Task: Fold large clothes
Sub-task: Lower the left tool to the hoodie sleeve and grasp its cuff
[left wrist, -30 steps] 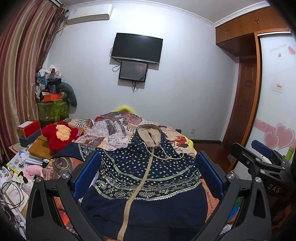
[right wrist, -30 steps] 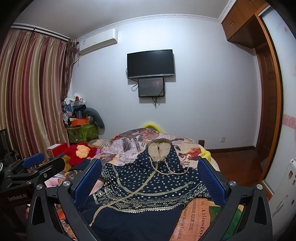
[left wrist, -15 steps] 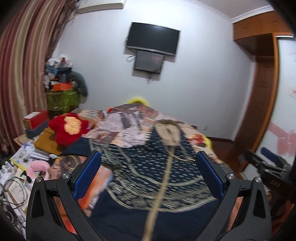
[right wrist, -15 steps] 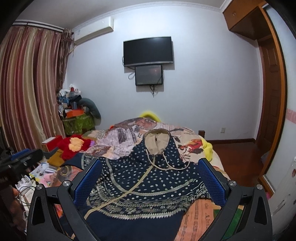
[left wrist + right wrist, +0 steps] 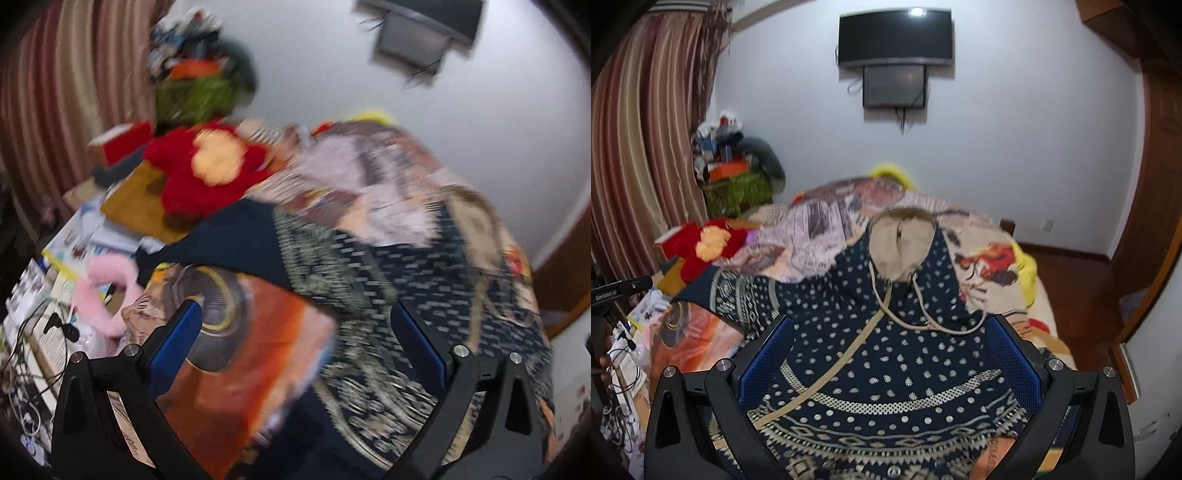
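Note:
A navy patterned hoodie (image 5: pixel 886 354) with a beige hood (image 5: pixel 901 247) and zip lies spread face up on the bed; it also shows, blurred, in the left wrist view (image 5: pixel 388 295). Its left sleeve (image 5: pixel 731 291) stretches toward the bed's left edge. My right gripper (image 5: pixel 886 354) is open and empty above the hoodie's chest. My left gripper (image 5: pixel 295 339) is open and empty above the bed's left part, near the sleeve (image 5: pixel 229 240). A piece of the left gripper (image 5: pixel 620 290) shows at the left edge of the right wrist view.
The bed has a printed cover (image 5: pixel 993 258) with an orange patch (image 5: pixel 258 350). A red plush toy (image 5: pixel 207 173) and a pink ring (image 5: pixel 107 295) lie at the cluttered left side among cables (image 5: pixel 33 354). A curtain (image 5: pixel 639 147), a wall TV (image 5: pixel 894 40) and a wooden door (image 5: pixel 1160 177) surround it.
My left gripper has swung left and down toward the sleeve side of the bed, blurring its view. My right gripper has moved forward and lower over the hoodie's chest.

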